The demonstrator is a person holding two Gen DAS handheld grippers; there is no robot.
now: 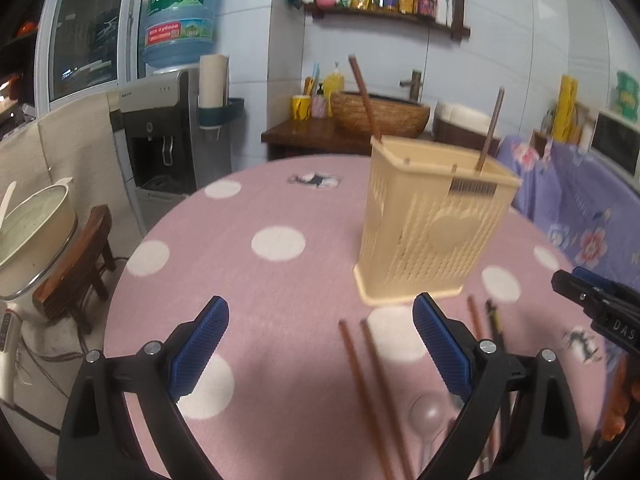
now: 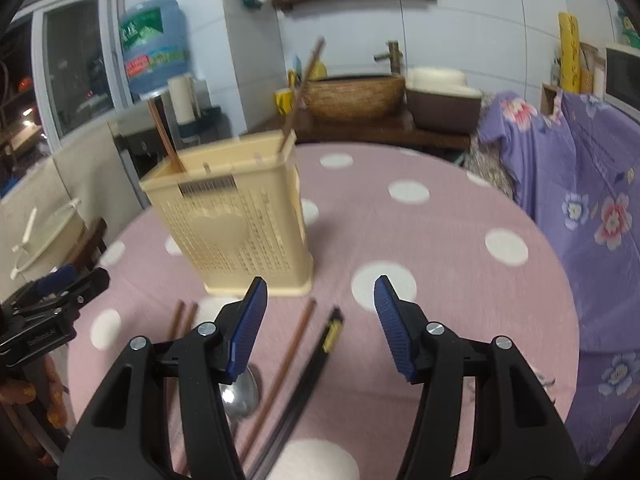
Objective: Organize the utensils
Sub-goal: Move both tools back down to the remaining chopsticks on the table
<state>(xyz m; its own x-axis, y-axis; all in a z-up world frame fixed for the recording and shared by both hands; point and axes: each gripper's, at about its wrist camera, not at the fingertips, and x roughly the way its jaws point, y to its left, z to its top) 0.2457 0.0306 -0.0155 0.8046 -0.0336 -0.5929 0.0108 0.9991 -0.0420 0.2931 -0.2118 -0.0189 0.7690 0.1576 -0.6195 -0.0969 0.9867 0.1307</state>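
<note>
Utensils: loose brown chopsticks [image 1: 362,380], black chopsticks [image 2: 316,364] and a spoon [image 2: 240,394] lie at 6 o'clock of the beige holder [image 1: 424,228].
Two chopsticks stand in the holder on the pink dotted table [image 2: 460,280]. Left gripper [image 1: 320,348] and right gripper [image 2: 320,324] jaws spread, empty.

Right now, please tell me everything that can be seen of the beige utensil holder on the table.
The beige utensil holder looks like plastic, a tall rectangular basket with slotted walls, a plain heart shape on its front, a barcode label near the rim and a flared base. It stands upright on the pink dotted tablecloth. Two brown chopsticks lean out of it at opposite ends. No gripper touches it.
</note>
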